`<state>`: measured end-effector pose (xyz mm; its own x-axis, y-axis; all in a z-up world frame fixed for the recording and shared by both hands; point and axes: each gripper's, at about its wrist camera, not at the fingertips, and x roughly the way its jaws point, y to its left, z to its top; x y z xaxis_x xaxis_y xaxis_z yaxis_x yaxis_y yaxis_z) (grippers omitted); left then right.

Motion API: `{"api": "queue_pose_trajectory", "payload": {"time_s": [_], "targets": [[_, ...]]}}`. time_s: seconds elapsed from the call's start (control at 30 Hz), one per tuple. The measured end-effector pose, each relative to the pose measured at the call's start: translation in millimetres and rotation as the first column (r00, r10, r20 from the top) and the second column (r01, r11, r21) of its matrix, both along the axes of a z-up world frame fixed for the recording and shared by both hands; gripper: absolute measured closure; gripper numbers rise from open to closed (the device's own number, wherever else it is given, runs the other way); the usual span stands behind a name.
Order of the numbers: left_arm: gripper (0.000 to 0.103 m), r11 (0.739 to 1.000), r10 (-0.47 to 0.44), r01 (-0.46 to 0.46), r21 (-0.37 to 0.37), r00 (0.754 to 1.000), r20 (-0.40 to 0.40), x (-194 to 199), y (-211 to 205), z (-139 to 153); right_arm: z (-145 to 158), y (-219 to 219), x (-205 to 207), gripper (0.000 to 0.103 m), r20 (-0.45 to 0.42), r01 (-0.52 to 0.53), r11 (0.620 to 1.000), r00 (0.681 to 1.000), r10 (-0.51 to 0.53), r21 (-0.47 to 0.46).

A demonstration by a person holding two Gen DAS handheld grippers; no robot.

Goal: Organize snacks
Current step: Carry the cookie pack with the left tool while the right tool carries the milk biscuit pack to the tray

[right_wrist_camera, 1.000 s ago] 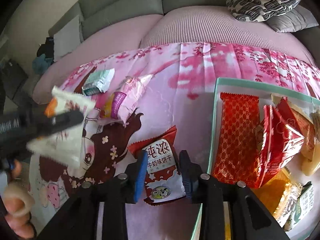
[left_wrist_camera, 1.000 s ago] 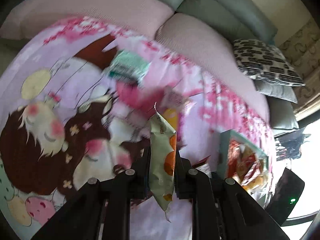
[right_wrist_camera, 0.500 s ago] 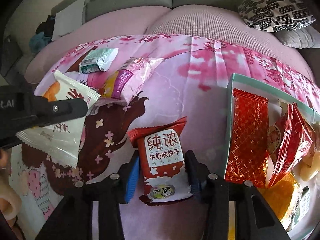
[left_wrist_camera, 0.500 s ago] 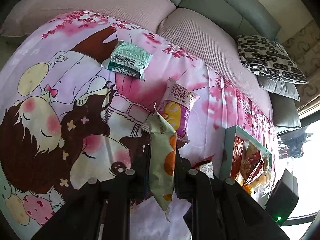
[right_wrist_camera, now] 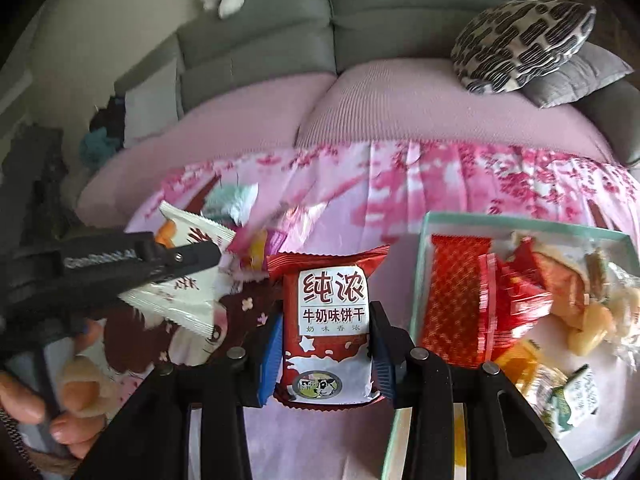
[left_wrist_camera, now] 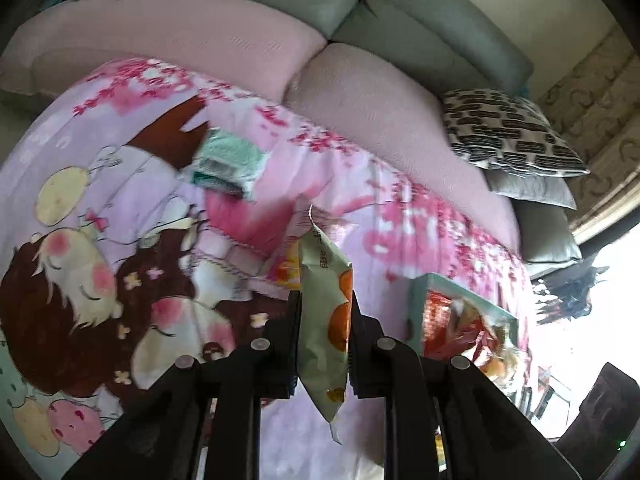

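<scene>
Both grippers are loaded: the left gripper (left_wrist_camera: 324, 320) is clamped tight on a pale green snack packet (left_wrist_camera: 323, 332) held edge-on, and the right gripper (right_wrist_camera: 326, 328) has its blue-padded jaws partly closed around a red milk-biscuit packet (right_wrist_camera: 326, 320), pads on both of its sides. Both packets look lifted off the pink cartoon blanket (right_wrist_camera: 460, 184). The step in hand appears to be carrying them to the teal-rimmed box (right_wrist_camera: 520, 222), which sits just right of the red packet and already holds red, orange and yellow snacks. To do it well, keep both grips firm, clear the box rim before lowering, and drop one packet at a time — the two grippers are near each other and could bump over the box. A green-white packet (left_wrist_camera: 228, 164) and a pink-purple one (right_wrist_camera: 260, 246) lie on the blanket, both blurred. A patterned cushion (right_wrist_camera: 520, 40) and sofa back sit well behind, out of the way.
</scene>
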<state>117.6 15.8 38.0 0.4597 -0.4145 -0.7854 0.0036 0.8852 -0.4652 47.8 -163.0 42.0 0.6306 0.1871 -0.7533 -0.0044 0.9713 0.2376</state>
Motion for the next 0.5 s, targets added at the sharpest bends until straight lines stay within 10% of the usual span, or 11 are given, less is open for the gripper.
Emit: {"api": "queue_pose_trajectory", "payload": {"time_s": [0.5], "targets": [[0.084,0.972,-0.232,0.234,-0.024,0.971,0.059,-8,-85,0,25,-134,-40,0.061,0.031,0.367,0.930,0.930,-0.367,-0.005]]}}
